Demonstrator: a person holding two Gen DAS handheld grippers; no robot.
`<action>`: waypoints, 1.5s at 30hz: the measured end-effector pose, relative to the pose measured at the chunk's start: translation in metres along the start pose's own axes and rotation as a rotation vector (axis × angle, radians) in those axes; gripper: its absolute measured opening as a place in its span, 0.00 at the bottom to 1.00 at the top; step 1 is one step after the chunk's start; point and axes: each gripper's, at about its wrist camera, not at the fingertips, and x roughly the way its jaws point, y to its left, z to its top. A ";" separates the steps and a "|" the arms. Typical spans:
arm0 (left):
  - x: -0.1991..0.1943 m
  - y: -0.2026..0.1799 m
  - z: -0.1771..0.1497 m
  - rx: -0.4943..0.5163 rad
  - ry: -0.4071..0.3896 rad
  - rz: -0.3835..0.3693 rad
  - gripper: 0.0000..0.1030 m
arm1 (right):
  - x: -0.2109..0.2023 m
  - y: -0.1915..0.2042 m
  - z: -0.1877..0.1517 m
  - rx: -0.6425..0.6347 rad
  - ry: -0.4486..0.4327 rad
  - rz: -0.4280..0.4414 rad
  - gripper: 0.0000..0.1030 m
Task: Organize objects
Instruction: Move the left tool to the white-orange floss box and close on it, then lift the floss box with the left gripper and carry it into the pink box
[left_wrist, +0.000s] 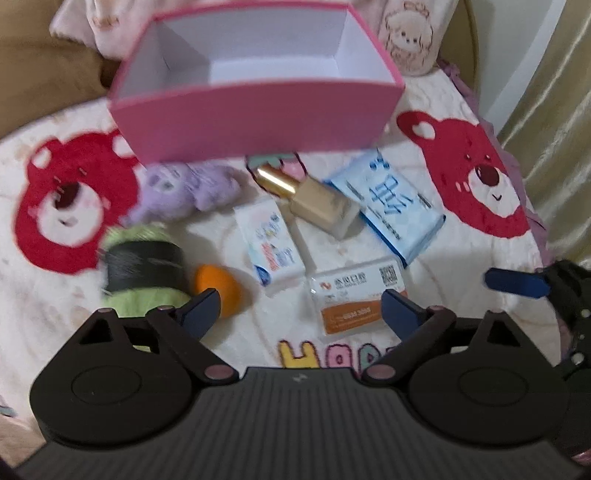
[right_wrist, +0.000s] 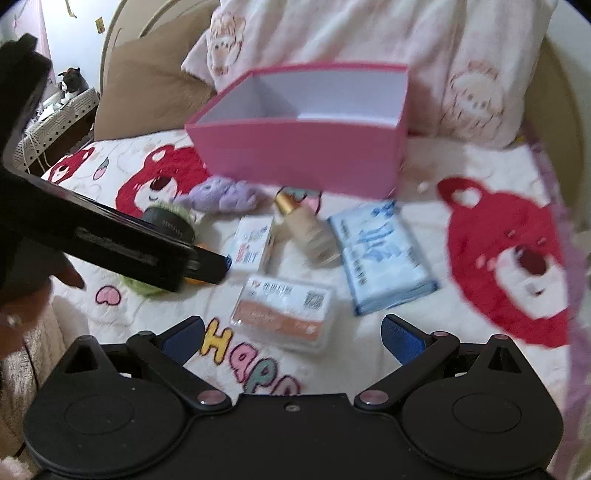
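I have both grippers hovering low over the bed, above a cream blanket (left_wrist: 332, 110) printed with red bears, and neither holds anything. The left gripper (left_wrist: 299, 310) has its jaws wide apart, blue pads bracketing the near clutter; the right gripper (right_wrist: 293, 332) is just as wide, its jaws empty too.

The open pink cardboard box with white inside (left_wrist: 255, 125) sits at the far edge of the pile, mouth up, nothing visible in it. I read it as the destination: everything loose lies in front of its near wall, within a short carry.

The loose things lie flat, close together. A clear plastic card case with an orange-and-white label (right_wrist: 284, 317) is nearest my right gripper, directly ahead between its pads. Behind it lie a small white carton with blue and red print (left_wrist: 271, 247), a beige foundation bottle with a gold cap (left_wrist: 314, 195) on its side, and a blue-and-white tissue pack (left_wrist: 388, 210). On the left sit a lilac plush toy (left_wrist: 184, 188), a green yarn roll banded in black (left_wrist: 144, 266) and an orange teardrop sponge (left_wrist: 218, 288), which touches my left gripper's left pad in the left wrist view.

I judge sorting has not begun. The sponge looks the easiest first grab: soft, and already at that pad.
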 end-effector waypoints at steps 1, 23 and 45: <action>0.007 0.002 -0.003 -0.013 0.012 -0.024 0.89 | 0.006 0.001 -0.001 -0.009 0.002 -0.006 1.00; 0.069 0.024 -0.023 -0.218 0.041 -0.265 0.46 | 0.069 -0.001 -0.025 0.056 -0.026 0.018 0.90; 0.003 0.026 -0.024 -0.148 -0.105 -0.262 0.46 | 0.029 0.039 -0.004 -0.075 -0.135 -0.040 0.90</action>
